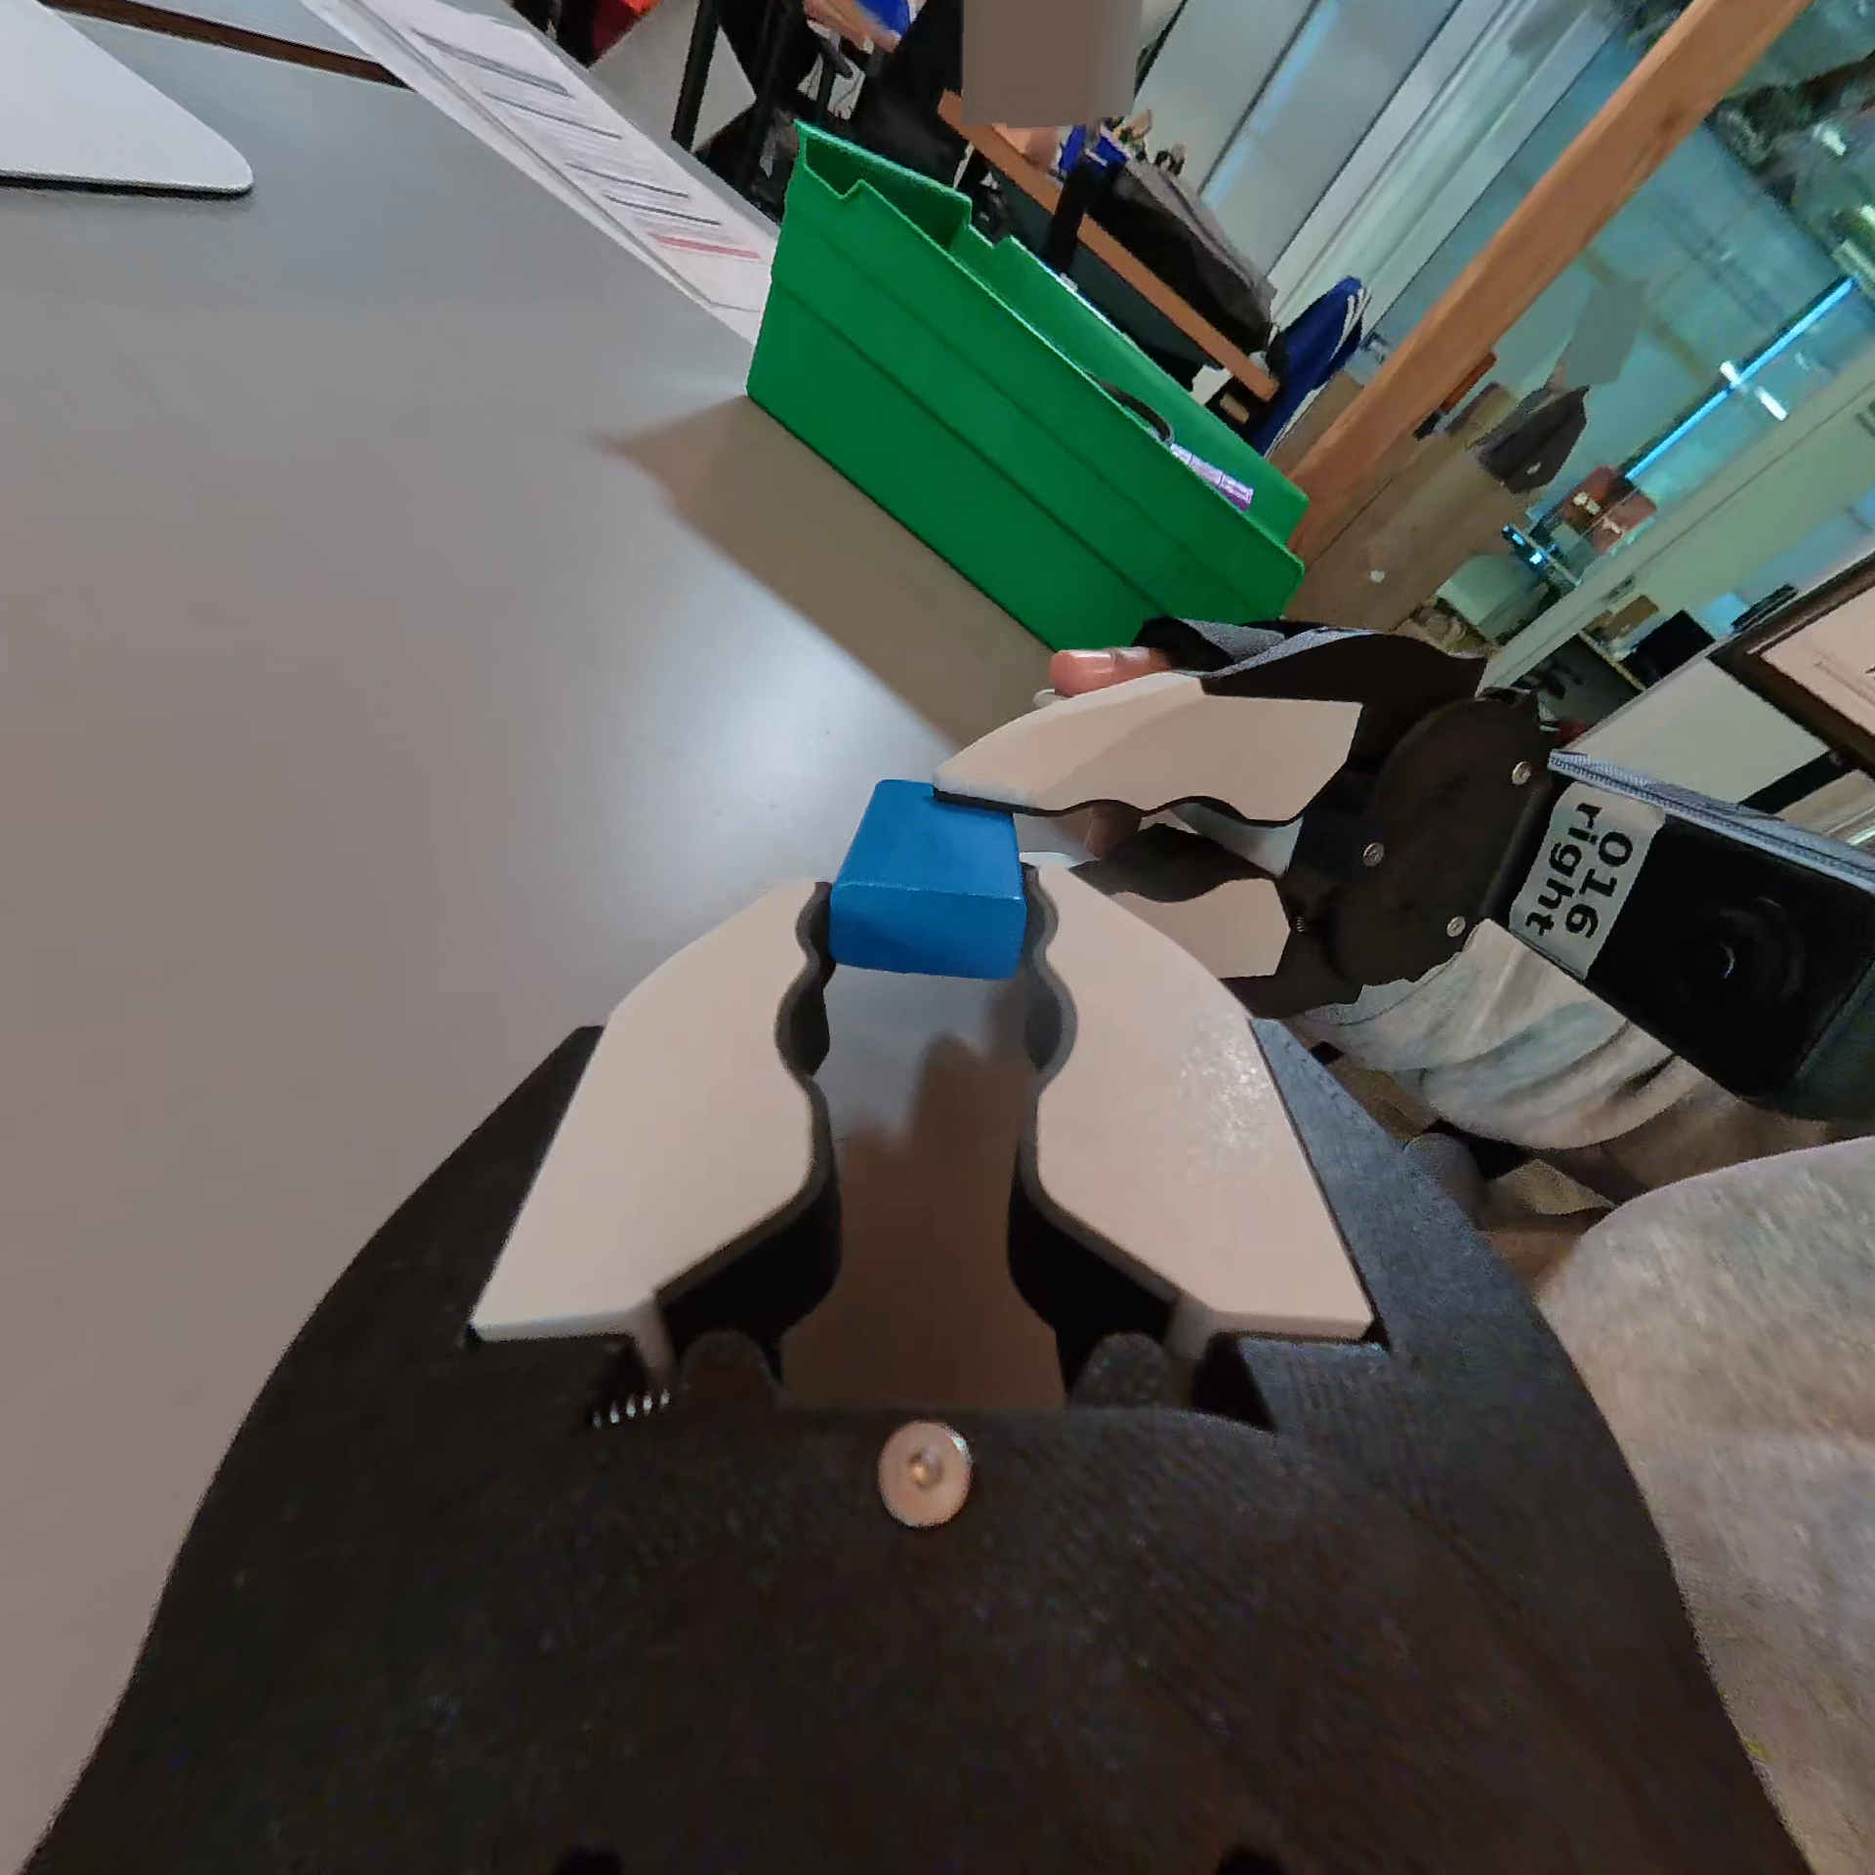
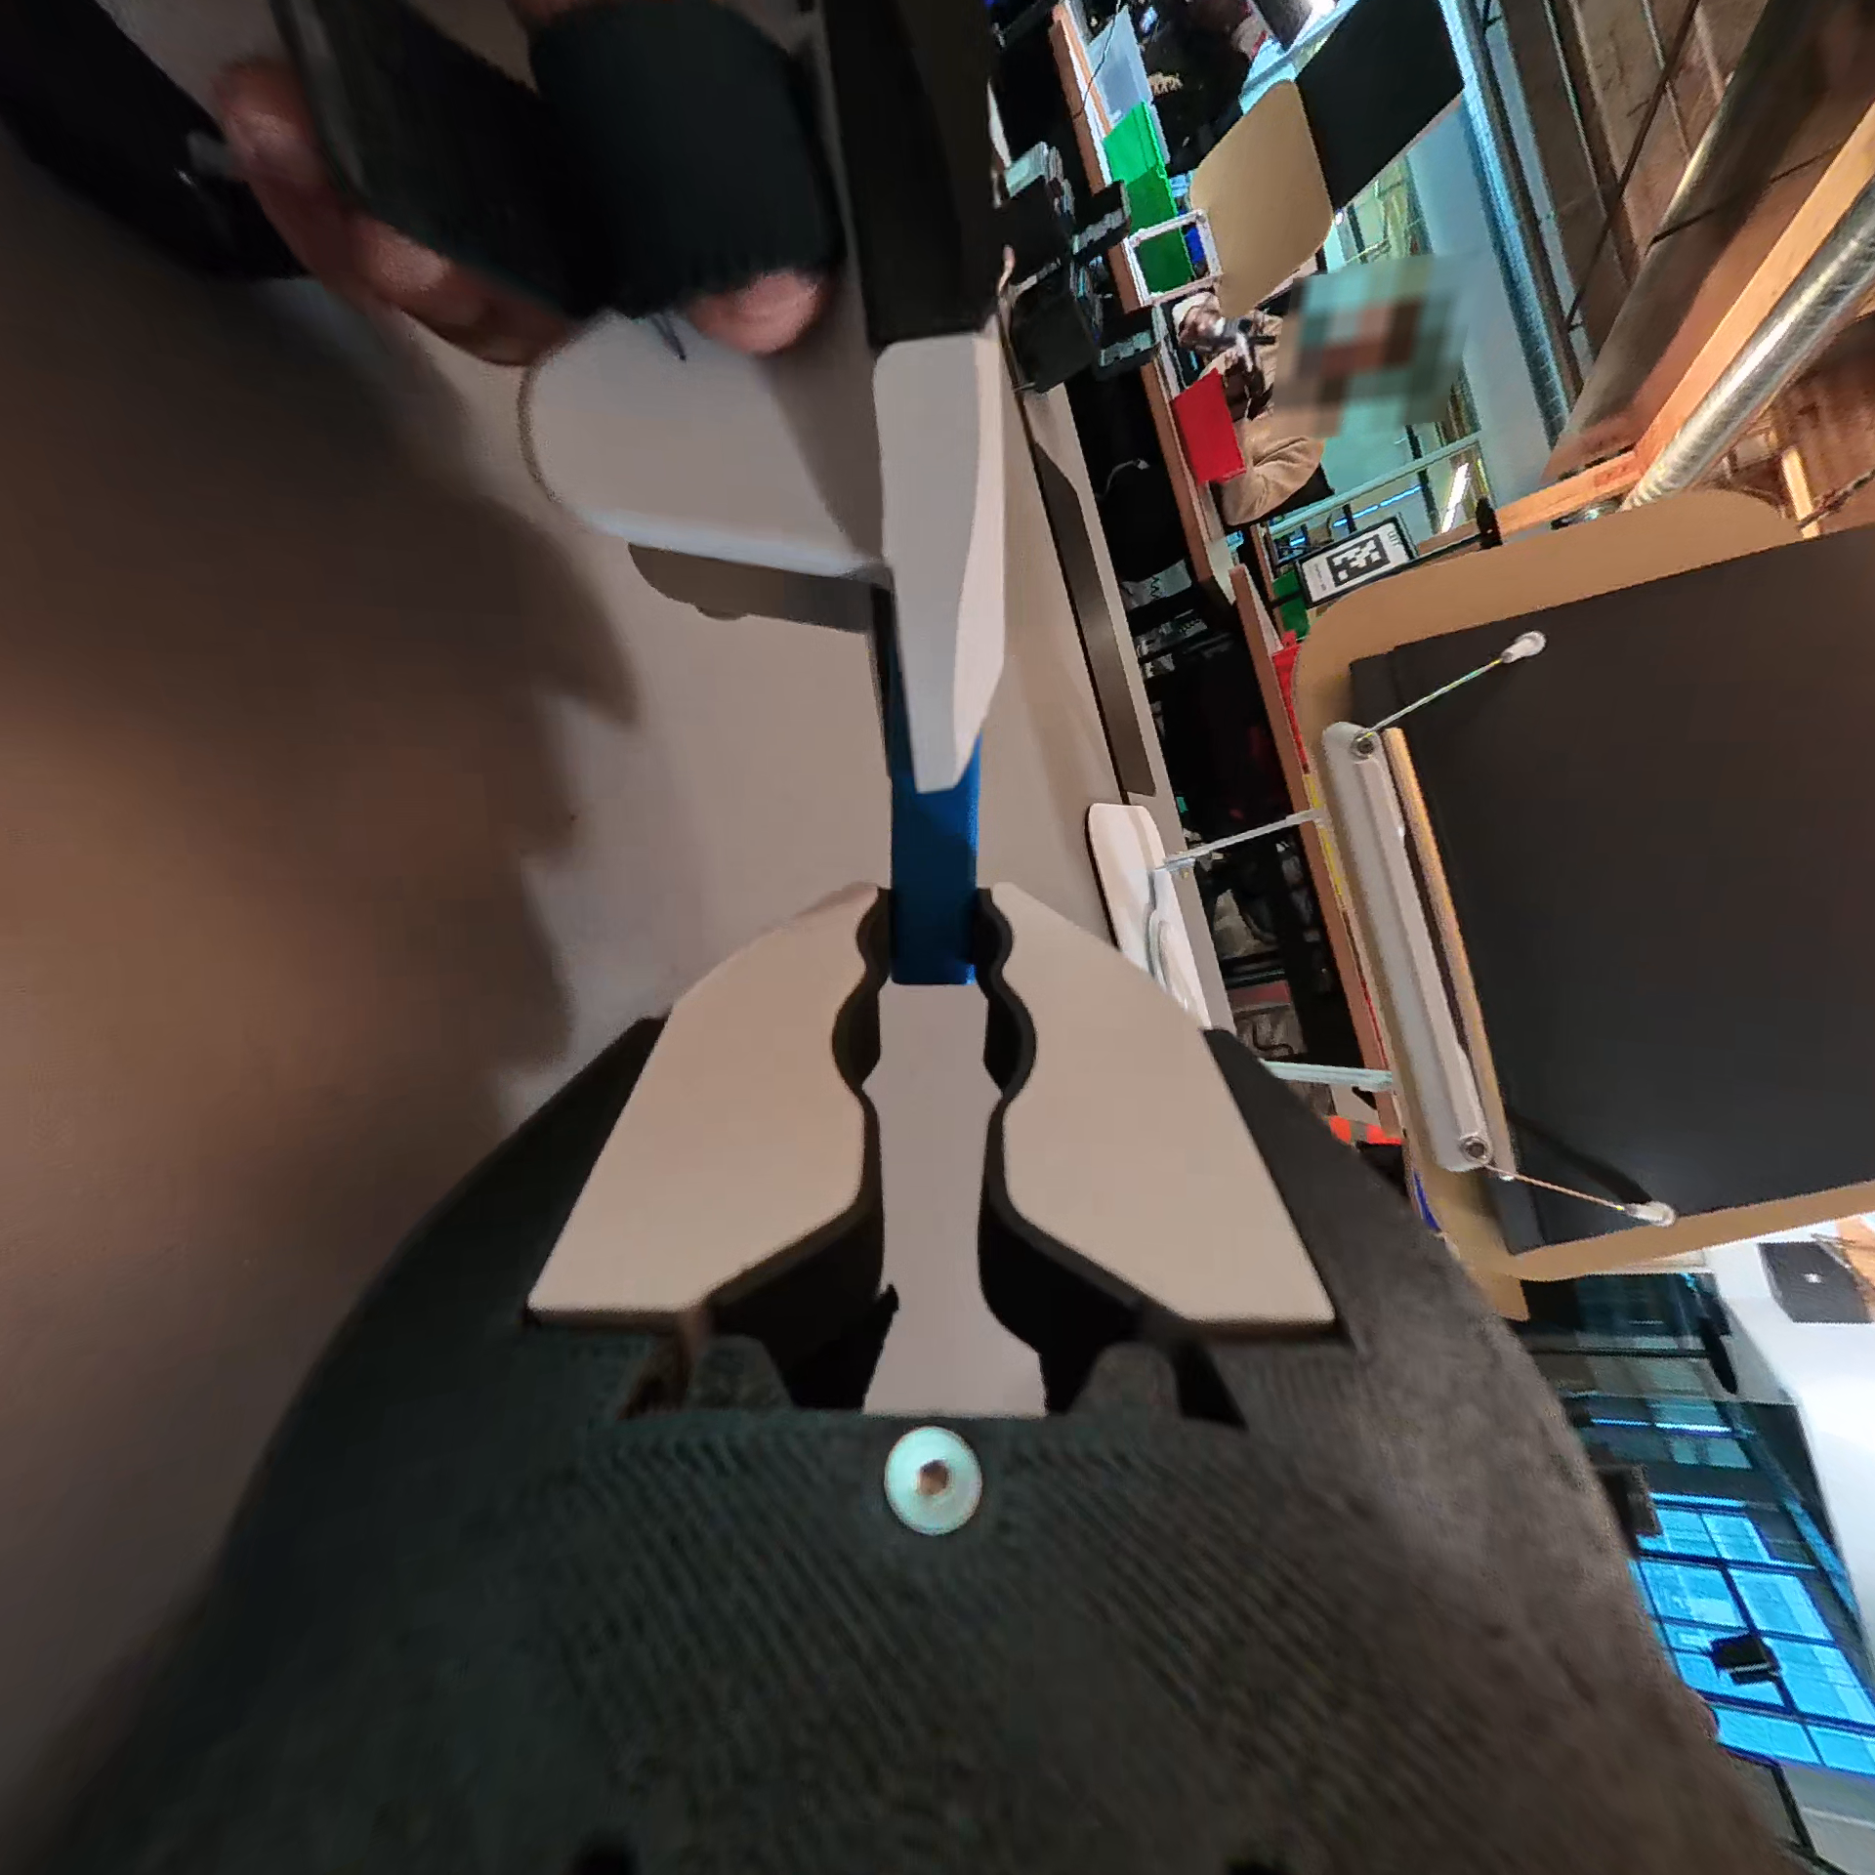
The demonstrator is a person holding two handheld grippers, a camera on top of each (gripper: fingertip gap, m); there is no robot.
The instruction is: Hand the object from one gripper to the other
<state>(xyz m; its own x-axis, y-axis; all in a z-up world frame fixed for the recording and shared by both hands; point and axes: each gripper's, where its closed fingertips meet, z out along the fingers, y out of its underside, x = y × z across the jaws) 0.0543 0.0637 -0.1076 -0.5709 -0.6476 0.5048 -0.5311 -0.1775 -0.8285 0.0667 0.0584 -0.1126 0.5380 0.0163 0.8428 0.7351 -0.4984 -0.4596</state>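
Note:
A blue rectangular block (image 1: pixel 918 862) is held in the air above the grey table (image 1: pixel 355 609). My left gripper (image 1: pixel 928 898) is shut on its near end, one grey finger on each side. My right gripper (image 1: pixel 999 827) comes in from the right, with one finger on top of the block's far end and the other below. In the right wrist view the right gripper (image 2: pixel 931 913) is shut on the block (image 2: pixel 928 862). The left gripper (image 2: pixel 903 690) holds the block's far end from above, with a person's hand (image 2: pixel 457 274) behind it.
A green plastic bin (image 1: pixel 964 406) stands at the table's far edge, with a paper sheet (image 1: pixel 568 132) to its left. A flat white stand (image 1: pixel 101 122) lies at the far left. A chair with a black back (image 2: pixel 1623 862) stands beyond the table. Less than 4 cm separates the two grippers' tips.

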